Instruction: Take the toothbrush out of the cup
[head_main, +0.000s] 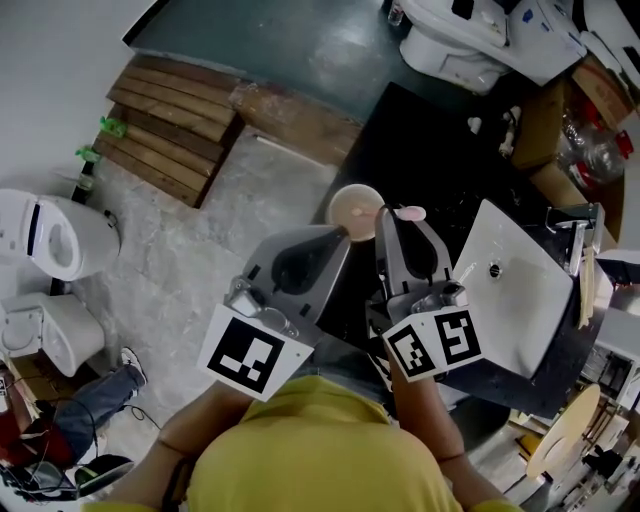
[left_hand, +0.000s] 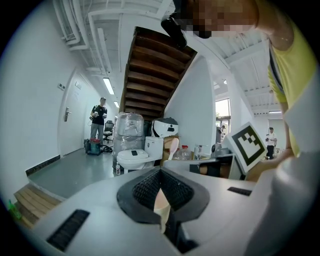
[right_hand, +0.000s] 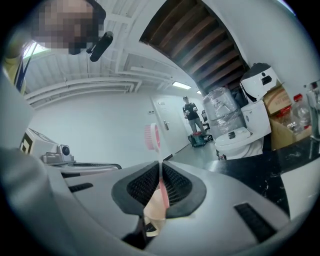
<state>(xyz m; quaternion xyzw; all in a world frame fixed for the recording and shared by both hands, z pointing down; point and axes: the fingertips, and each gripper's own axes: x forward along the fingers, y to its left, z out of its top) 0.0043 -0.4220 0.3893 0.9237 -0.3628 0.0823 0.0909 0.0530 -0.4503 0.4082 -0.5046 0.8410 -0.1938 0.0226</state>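
the right gripper view alone shows the right gripper (right_hand: 160, 175) clamped on the pink toothbrush (right_hand: 151, 137), its head raised at 12 o'clock and the cup (right_hand: 152, 217) just beneath. the left gripper (left_hand: 161, 189) is seen pinched shut on the cup's rim. in the head view a black table (head_main: 420, 140) is seen below, a white basin (head_main: 510, 290) at 4 o'clock, wooden planks (head_main: 170, 120) at 10.

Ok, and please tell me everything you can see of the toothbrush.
The toothbrush looks plastic: a small oval head with pink bristles, a thin white neck and a pink handle. It stands nearly upright, head up, with the bristles facing left in the right gripper view. The right tongs are shut on its handle. Its lower end runs down toward the beige cup and is hidden there.
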